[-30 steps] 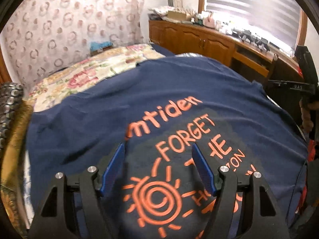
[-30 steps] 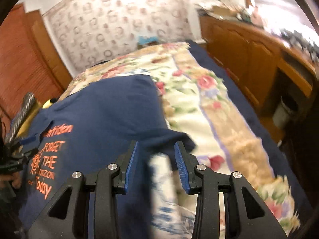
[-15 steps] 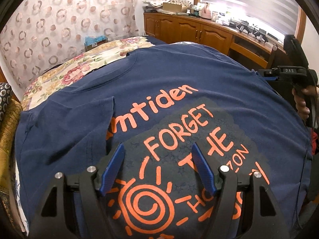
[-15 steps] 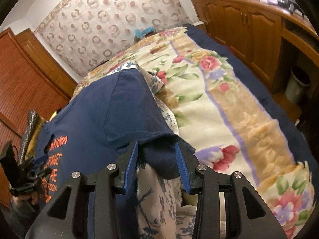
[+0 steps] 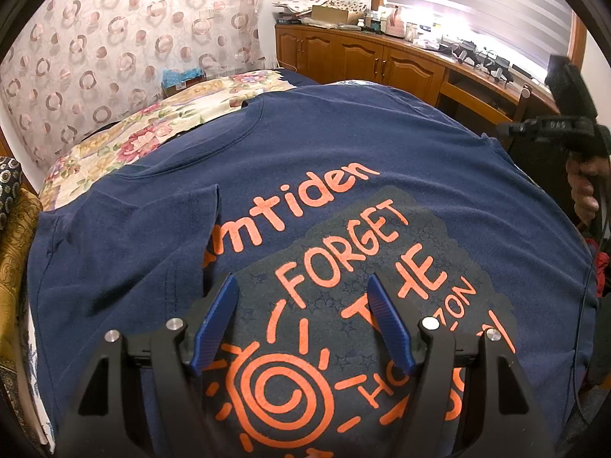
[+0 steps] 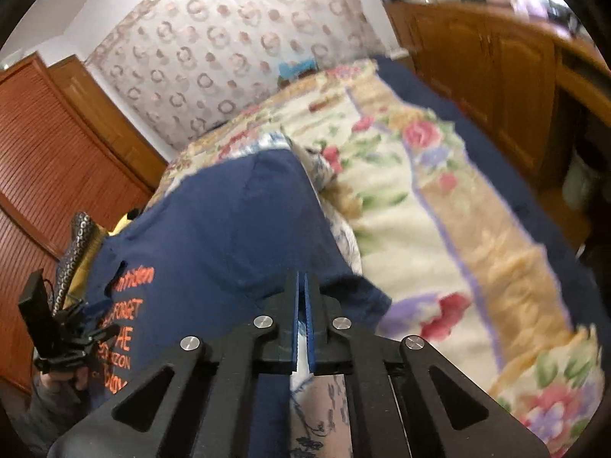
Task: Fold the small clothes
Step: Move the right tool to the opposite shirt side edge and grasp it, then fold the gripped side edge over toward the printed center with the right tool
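My right gripper (image 6: 301, 305) has just snapped its jaws together on the sleeve hem (image 6: 343, 290) of the navy T-shirt (image 5: 343, 160) spread on the bed under both tools. My left gripper (image 5: 301, 324) hangs wide open over the print, holding nothing. The shirt looks light, limp cotton: best pinched at hems and seams, lifted slowly so it doesn't sag.

Floral bedspread (image 6: 439, 206) in cream, pink and green across the bed, with a dark blue sheet (image 6: 492, 160) along its far edge. Behind the bed, a curtain (image 5: 114, 38) printed with rings; beside it, wooden cabinets (image 5: 362, 61) under a window with blinds (image 5: 477, 4), the top crowded with boxes and small items. Slatted wooden doors (image 6: 42, 175) at the left of the right wrist view.
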The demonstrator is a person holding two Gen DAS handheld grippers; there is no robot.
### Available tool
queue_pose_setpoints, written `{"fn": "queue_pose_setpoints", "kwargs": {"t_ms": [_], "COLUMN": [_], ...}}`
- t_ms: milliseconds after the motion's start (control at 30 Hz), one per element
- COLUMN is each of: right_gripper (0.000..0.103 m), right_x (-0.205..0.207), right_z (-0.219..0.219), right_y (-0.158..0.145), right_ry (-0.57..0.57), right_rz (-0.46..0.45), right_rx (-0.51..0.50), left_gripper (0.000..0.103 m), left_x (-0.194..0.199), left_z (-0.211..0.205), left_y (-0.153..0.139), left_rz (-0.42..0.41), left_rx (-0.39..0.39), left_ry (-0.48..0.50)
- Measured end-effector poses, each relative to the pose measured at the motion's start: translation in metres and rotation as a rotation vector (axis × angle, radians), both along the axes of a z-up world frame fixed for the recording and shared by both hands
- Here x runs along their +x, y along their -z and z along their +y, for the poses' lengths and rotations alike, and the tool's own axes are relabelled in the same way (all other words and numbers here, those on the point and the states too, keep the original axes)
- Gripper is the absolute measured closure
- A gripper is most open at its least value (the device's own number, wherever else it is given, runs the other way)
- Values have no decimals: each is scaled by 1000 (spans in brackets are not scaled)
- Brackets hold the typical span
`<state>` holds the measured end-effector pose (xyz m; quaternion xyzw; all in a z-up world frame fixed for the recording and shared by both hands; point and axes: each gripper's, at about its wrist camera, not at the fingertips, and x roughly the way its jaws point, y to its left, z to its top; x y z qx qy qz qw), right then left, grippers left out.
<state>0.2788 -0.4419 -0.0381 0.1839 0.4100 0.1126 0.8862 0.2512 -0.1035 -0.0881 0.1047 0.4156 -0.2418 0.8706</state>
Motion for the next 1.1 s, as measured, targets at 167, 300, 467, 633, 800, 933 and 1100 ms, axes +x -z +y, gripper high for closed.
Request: {"fn": "queue_pose_setpoints", "kwargs": {"t_ms": [167, 300, 467, 633, 800, 933, 1100], "right_gripper": [103, 68, 55, 50, 56, 88, 98], "right_x": [5, 8, 10, 18, 25, 28, 20], "right_z": [-1, -13, -26, -33, -37, -30, -14], "right_y": [-8, 9, 37, 53, 55, 46, 11], "right_ry": [39, 123, 184, 225, 237, 207, 206], "right_rz": [22, 113, 208, 275, 279, 249, 124], "right_rx": [-13, 31, 199, 349, 428, 415, 222], "left_gripper": [32, 32, 32, 32, 32, 32, 32], "left_x": [0, 0, 0, 0, 0, 0, 0], "left_z": [0, 0, 0, 0, 0, 0, 0], "left_y": [0, 0, 0, 0, 0, 0, 0], "left_rz": [0, 0, 0, 0, 0, 0, 0], "left_rx": [0, -1, -1, -1, -1, -1, -2], "left_ry": [0, 0, 0, -1, -1, -1, -1]}}
